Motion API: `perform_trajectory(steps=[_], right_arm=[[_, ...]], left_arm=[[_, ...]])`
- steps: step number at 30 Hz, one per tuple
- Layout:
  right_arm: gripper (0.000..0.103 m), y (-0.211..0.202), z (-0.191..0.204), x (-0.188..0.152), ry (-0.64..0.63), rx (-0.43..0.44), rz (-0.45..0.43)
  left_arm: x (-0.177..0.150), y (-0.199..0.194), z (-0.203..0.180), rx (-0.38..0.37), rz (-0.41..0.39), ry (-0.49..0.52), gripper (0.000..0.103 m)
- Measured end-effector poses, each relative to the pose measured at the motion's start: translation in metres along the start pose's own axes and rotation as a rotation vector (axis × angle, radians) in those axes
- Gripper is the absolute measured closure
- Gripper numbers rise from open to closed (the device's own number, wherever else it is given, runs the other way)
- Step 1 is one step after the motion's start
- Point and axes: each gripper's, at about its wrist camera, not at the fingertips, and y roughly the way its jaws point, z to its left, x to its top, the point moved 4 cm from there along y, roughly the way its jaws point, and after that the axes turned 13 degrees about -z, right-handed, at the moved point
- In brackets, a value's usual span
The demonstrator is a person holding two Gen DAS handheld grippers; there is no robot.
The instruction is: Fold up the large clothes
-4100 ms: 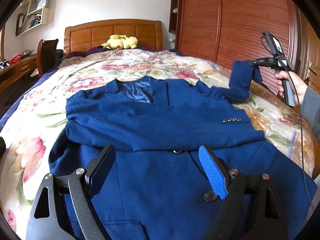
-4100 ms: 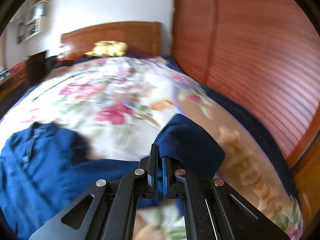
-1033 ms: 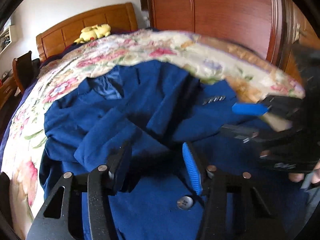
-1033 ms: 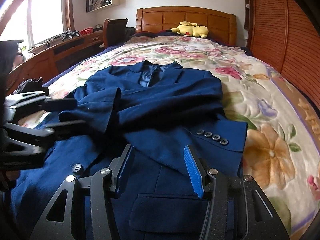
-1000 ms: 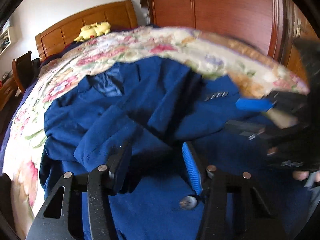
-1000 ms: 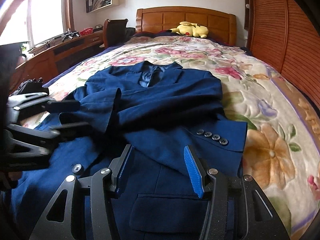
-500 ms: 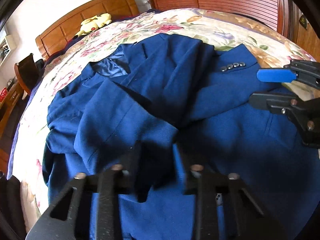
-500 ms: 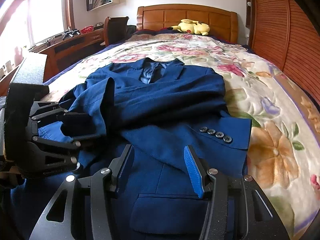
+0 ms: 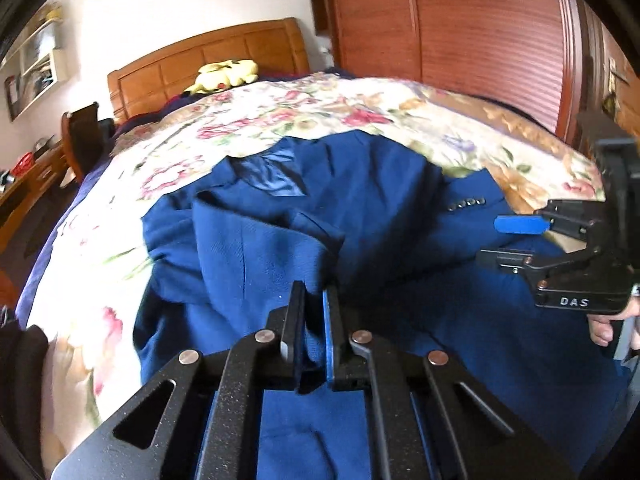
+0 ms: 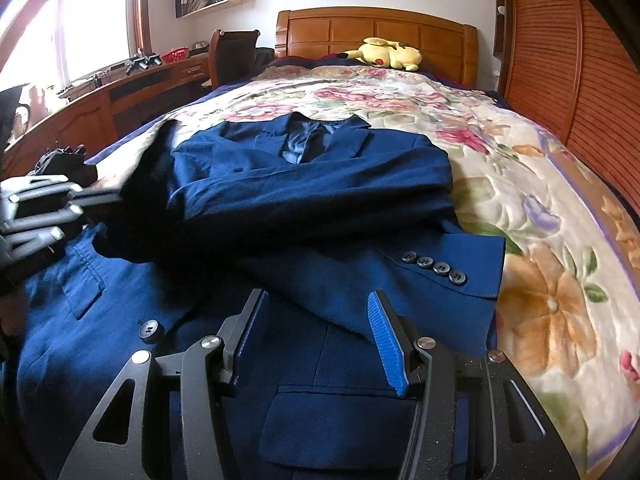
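Pinching jacket sleeve (image 9: 256,256) in left claw (image 9: 314,300).

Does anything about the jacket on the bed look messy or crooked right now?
Yes. The blue jacket lies rumpled: its left sleeve is bunched and pinched in the left gripper, while the buttoned cuff crosses the front at a slant.

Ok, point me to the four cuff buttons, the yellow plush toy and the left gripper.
cuff buttons (image 10: 433,265): right wrist view, middle of the row on the sleeve end.
yellow plush toy (image 10: 390,54): right wrist view, its body by the headboard.
left gripper (image 9: 314,322): left wrist view, between fingertips pinching blue fabric.
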Motion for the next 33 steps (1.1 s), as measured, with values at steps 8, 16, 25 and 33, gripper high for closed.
perform_trajectory(steps=[8, 16, 25, 33], right_arm=[[0.049, 0.002, 0.001, 0.0, -0.015, -0.005, 0.006], [0.049, 0.004, 0.004, -0.001, -0.033, -0.014, 0.012], [0.049, 0.004, 0.002, -0.002, -0.039, -0.015, 0.012], [0.049, 0.005, 0.006, -0.002, -0.057, -0.022, 0.018]], left_arm=[[-0.033, -0.024, 0.019, 0.049, 0.05, -0.011, 0.094], [-0.047, -0.042, 0.037, 0.054, 0.063, -0.058, 0.09], [-0.056, -0.065, 0.047, 0.056, 0.029, -0.063, 0.074], [-0.048, -0.083, 0.054, 0.082, -0.022, -0.048, 0.059]])
